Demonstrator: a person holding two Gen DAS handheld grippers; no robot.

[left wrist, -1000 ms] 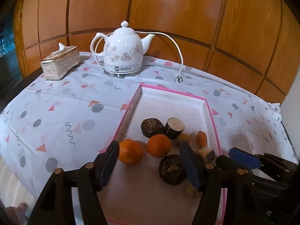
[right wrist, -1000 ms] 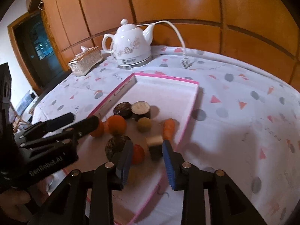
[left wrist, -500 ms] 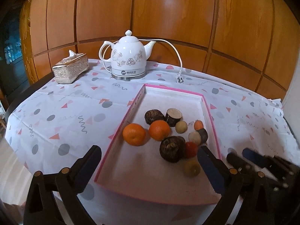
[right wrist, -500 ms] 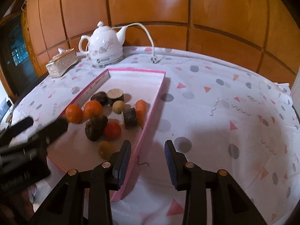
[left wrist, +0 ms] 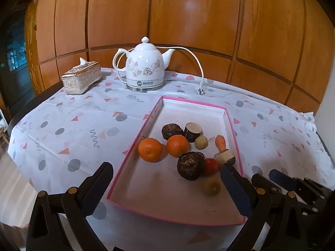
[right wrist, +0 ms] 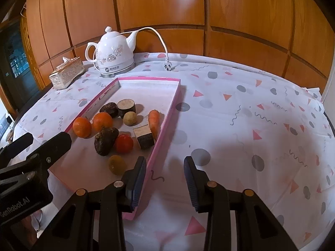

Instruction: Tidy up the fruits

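A pink-rimmed tray (left wrist: 229, 121) lies on the patterned tablecloth. In it are two oranges (left wrist: 150, 149) (left wrist: 177, 145), a dark brown lump (left wrist: 191, 165), a red tomato (left wrist: 211, 166), a carrot (left wrist: 220, 143), a cut block (right wrist: 144, 137) and a yellow-green fruit (left wrist: 212, 186). My left gripper (left wrist: 167, 179) stands wide open above the tray's near end, touching nothing. My right gripper (right wrist: 165, 167) hovers over the tray's near right rim (right wrist: 165, 125) and the cloth. Its jaws stand a little apart with nothing between them.
A white floral kettle (left wrist: 145, 69) with its cord and plug (left wrist: 201, 91) stands behind the tray. A silver tissue box (left wrist: 81, 80) sits at the back left. Wood panelling closes the back. The round table's edge (left wrist: 18, 117) curves away at the left.
My left gripper has opened wide and drawn back from the oranges. My right gripper has pulled back and to the right, from over the cut block to the tray's rim.
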